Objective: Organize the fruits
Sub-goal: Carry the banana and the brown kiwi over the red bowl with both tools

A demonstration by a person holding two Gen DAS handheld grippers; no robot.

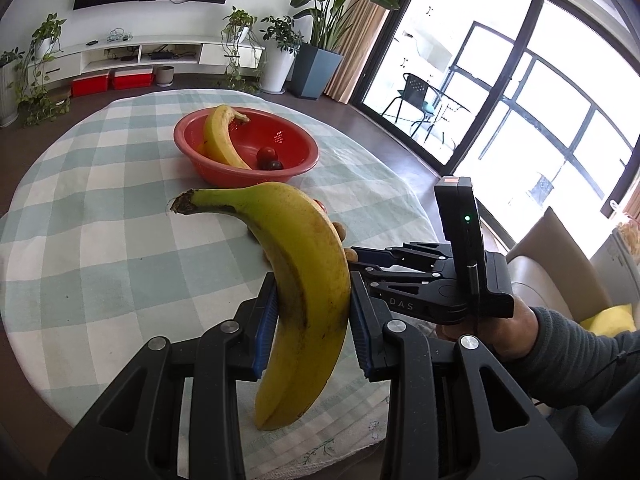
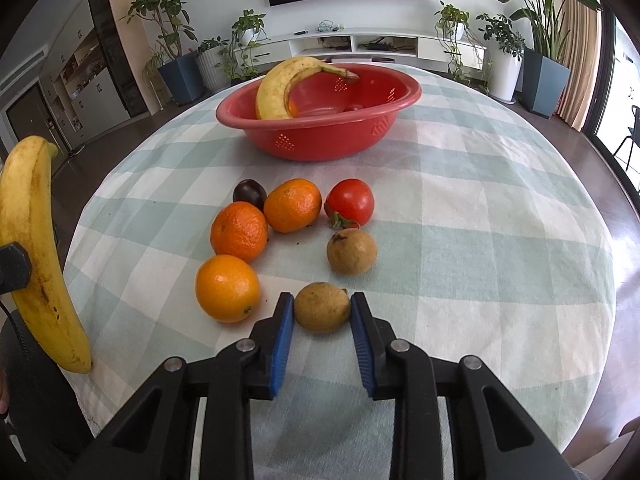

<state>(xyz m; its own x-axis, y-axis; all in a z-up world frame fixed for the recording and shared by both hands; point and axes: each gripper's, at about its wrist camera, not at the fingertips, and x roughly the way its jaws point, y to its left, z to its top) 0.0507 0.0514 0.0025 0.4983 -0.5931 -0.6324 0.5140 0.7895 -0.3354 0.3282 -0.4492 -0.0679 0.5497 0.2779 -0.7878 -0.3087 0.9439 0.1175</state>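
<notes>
The left gripper (image 1: 312,320) has its ribbed blue pads (image 1: 267,328) pressed against both sides of a ripe banana (image 1: 304,280), clamping it around its middle. The banana is curved, yellow with brown freckles and dark scuffs; its greenish stem with a dry black tip points left, and it hangs above the tablecloth.

The right gripper (image 2: 322,314) has its jaws closed in on a small brownish-yellow fruit (image 2: 322,307), rounded and matt with a speckled skin; both blue pads touch its sides while it sits on the cloth. In the left wrist view the black body of this gripper bears the letters "DAS" (image 1: 401,303), and a green light glows on the black unit mounted upright on it.

Just beyond lies a second brownish fruit (image 2: 351,251) of the same kind. Left of it are a smooth glossy orange (image 2: 227,288) and two dimpled mandarins (image 2: 239,231), one touching the other. A dark plum (image 2: 250,194) sits behind them, and a shiny red tomato (image 2: 350,201) with a green calyx lies to the right.

Farther back stands a red plastic colander bowl (image 2: 320,136) with perforated patches in its wall. A second banana (image 2: 276,90) leans against its rim inside, with small dark fruits at its bottom. All rests on a pale green and white checked tablecloth (image 2: 480,220) over a round table.
</notes>
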